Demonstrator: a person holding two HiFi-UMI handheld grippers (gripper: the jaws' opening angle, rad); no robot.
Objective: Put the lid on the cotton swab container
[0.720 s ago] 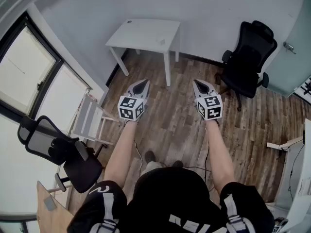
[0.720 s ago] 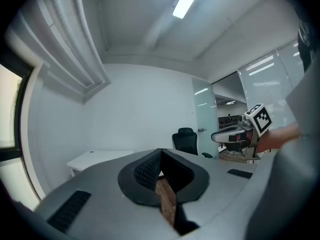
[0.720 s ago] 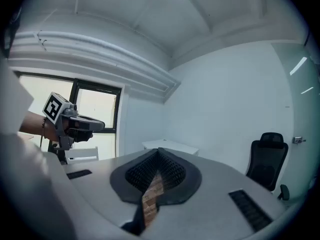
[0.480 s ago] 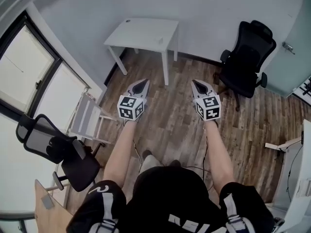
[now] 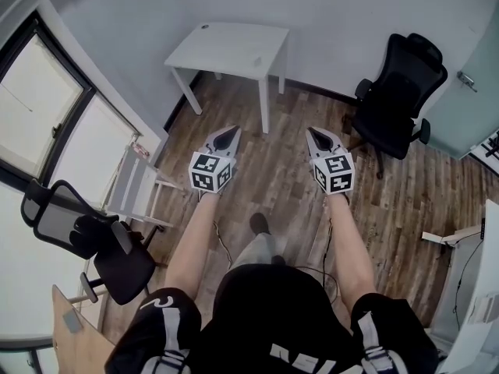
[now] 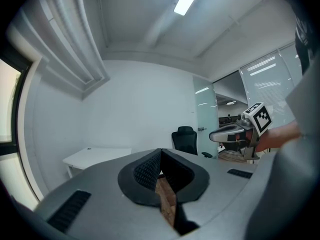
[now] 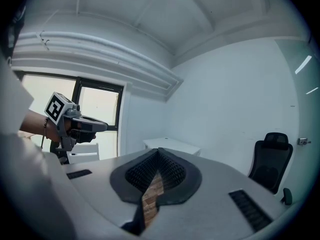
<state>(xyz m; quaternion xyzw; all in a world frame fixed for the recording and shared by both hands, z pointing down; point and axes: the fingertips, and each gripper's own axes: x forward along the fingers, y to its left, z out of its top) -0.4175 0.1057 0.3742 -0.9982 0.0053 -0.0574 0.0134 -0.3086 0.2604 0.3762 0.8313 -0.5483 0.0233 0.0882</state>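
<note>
My left gripper (image 5: 228, 132) and right gripper (image 5: 312, 131) are held side by side over the wooden floor, both shut with nothing between the jaws. They point toward a white table (image 5: 234, 45) against the far wall. Two small objects sit on it, a dark one (image 5: 204, 27) at the back left and a pale one (image 5: 254, 61) near the front right; they are too small to tell apart. In the left gripper view the closed jaws (image 6: 160, 151) aim past the table (image 6: 95, 156), with the right gripper (image 6: 227, 134) alongside. The right gripper view shows its closed jaws (image 7: 159, 150) and the left gripper (image 7: 95, 125).
A black office chair (image 5: 398, 92) stands right of the table by a glass door (image 5: 468, 84). Another black chair (image 5: 86, 240) and a white folding frame (image 5: 140, 189) stand at the left under the windows. A cable (image 5: 222, 244) lies on the floor by my feet.
One foot has stepped forward and the room has shifted slightly in the head view. Both grippers keep the same pose, still shut.
</note>
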